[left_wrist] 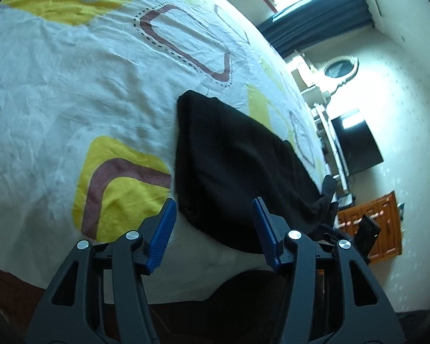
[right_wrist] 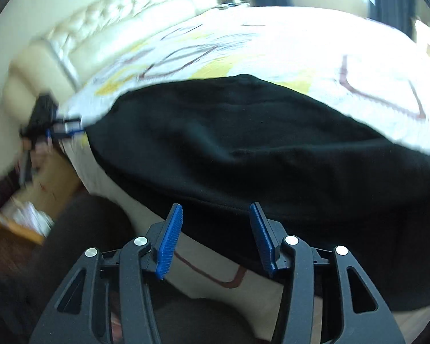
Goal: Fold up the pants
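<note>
The black pants (left_wrist: 238,166) lie folded into a thick bundle on the white bed sheet (left_wrist: 71,71) with yellow and brown shapes, close to the bed's near edge. My left gripper (left_wrist: 214,200) hovers over the bundle's near corner, its blue pads (left_wrist: 163,229) apart and pressing on nothing. In the right wrist view the pants (right_wrist: 243,143) spread wide across the sheet (right_wrist: 301,46) and drape over the edge. My right gripper (right_wrist: 216,205) is open just in front of that draped hem, with only air between its pads (right_wrist: 170,238).
A window with dark curtains (left_wrist: 315,20), a black screen (left_wrist: 355,143) and an orange wooden cabinet (left_wrist: 369,229) stand beyond the bed. A cream tufted headboard (right_wrist: 114,14) is at the far left. Dark floor lies below the bed's edge.
</note>
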{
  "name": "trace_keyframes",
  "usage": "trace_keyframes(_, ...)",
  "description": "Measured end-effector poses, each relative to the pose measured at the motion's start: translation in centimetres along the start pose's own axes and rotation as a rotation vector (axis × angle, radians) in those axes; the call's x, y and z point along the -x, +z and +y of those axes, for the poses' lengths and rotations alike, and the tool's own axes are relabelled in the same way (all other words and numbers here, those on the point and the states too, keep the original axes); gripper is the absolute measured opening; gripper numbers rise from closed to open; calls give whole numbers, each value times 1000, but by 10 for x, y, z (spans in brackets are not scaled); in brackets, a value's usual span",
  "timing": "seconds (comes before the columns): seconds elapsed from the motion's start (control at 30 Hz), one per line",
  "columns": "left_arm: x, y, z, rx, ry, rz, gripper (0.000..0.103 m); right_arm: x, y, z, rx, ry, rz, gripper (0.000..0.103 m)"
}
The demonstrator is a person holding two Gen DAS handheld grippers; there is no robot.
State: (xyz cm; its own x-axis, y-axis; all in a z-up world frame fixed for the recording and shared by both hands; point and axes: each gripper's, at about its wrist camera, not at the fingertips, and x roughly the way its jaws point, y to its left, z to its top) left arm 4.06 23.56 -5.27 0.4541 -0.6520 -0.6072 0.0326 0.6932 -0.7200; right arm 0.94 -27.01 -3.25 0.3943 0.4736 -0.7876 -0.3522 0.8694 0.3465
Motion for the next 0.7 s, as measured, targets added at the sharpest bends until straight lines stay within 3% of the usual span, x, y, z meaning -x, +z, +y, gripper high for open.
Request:
trace_keyframes(0.1, -3, -7, -13, 51, 1, -28, 53, 2, -4, -25, -222, 93, -12, 49)
trace_keyframes(0.3, -14, -23, -37, 124, 81, -84, 54, -5, -12, -54, -482, 144, -20, 49)
trace_keyframes(0.5, -2, -38, -52, 205, 75, -147, 54, -10, -19, -64, -568, 160, -27, 49)
trace_keyframes(0.7, -17, -43, -58, 202, 98, -111, 54, -11, -15, -70, -579, 162, -23, 52)
